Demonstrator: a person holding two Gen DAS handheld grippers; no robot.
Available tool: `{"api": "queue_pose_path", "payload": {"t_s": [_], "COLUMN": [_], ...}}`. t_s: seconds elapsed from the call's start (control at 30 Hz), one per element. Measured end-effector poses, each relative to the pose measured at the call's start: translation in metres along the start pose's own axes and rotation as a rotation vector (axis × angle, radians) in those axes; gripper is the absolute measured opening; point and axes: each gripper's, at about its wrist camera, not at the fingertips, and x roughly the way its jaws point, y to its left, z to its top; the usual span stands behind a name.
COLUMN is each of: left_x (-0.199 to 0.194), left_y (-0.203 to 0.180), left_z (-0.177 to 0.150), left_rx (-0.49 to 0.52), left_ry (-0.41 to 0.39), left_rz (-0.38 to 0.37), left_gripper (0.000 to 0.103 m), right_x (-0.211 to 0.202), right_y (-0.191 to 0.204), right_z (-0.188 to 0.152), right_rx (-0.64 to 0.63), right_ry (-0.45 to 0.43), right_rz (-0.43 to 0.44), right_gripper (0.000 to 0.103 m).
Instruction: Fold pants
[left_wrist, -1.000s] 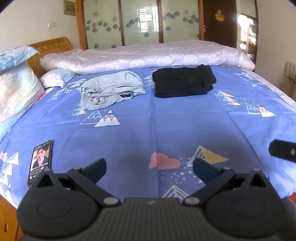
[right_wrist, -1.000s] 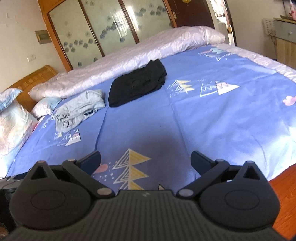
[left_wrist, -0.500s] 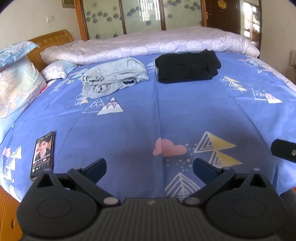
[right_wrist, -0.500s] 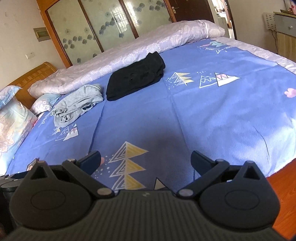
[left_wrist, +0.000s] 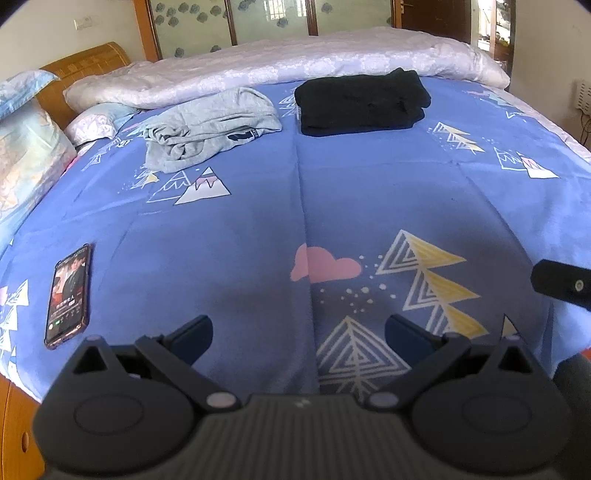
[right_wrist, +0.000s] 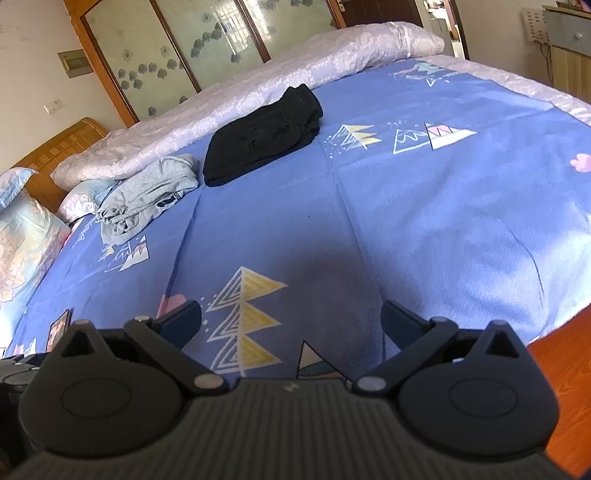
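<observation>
Judging by how the bed (left_wrist: 258, 229) lies, the job looks about half done: black pants (left_wrist: 362, 101) sit far across the sheet as a neat, squared stack near the rolled quilt (left_wrist: 295, 62), while grey pants (left_wrist: 210, 127) lie just beside them to the left in a rumpled heap, not yet folded. From the right wrist view the same pair shows, black pants (right_wrist: 262, 134) tidy, grey pants (right_wrist: 147, 194) bunched beside the pillows (right_wrist: 26, 243). Both tools hang over the near edge, well apart from either garment. The left gripper (left_wrist: 299, 330) has its fingers spread wide with only bare sheet between them, and the right gripper (right_wrist: 291, 319) is likewise spread and holds nothing. A phone (left_wrist: 68, 295) lies on the sheet near the left gripper, clear of the clothes. What is left, I judge, is to reach the grey heap, spread it flat and fold it.
</observation>
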Motion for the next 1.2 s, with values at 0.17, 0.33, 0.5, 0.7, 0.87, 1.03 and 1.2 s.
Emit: {"api": "queue_pose_path", "payload": {"t_s": [0.17,0.33,0.5,0.7,0.87,1.03,1.2], "left_x": [0.002,0.002,0.002,0.002,0.002,0.002,0.003], "left_y": [-0.001,-0.001,0.000,0.001,0.003,0.006,0.007], "left_z": [0.002,0.002,0.003,0.004,0.005,0.006,0.005], "left_rx": [0.020,0.021,0.012,0.005,-0.005,-0.014,-0.021], "left_ry": [0.012,0.008,0.011,0.027,0.034,0.040,0.052], "left_rz": [0.030,0.033,0.020,0.030,0.049,0.065,0.070], "left_gripper": [0.103,0.103,0.103,0.103,0.103,0.103,0.103], "right_x": [0.001,0.002,0.002,0.003,0.004,0.004,0.004], "right_y": [-0.006,-0.010,-0.012,-0.015,-0.016,-0.017,-0.017], "right_z": [0.002,0.003,0.003,0.004,0.005,0.005,0.005], "right_rx": [0.016,0.020,0.021,0.024,0.027,0.029,0.029], "right_ry": [0.005,0.009,0.011,0.011,0.013,0.013,0.013], "right_rz": [0.001,0.002,0.002,0.001,0.002,0.003,0.003], "right_gripper": [0.103,0.103,0.103,0.103,0.103,0.103,0.103]}}
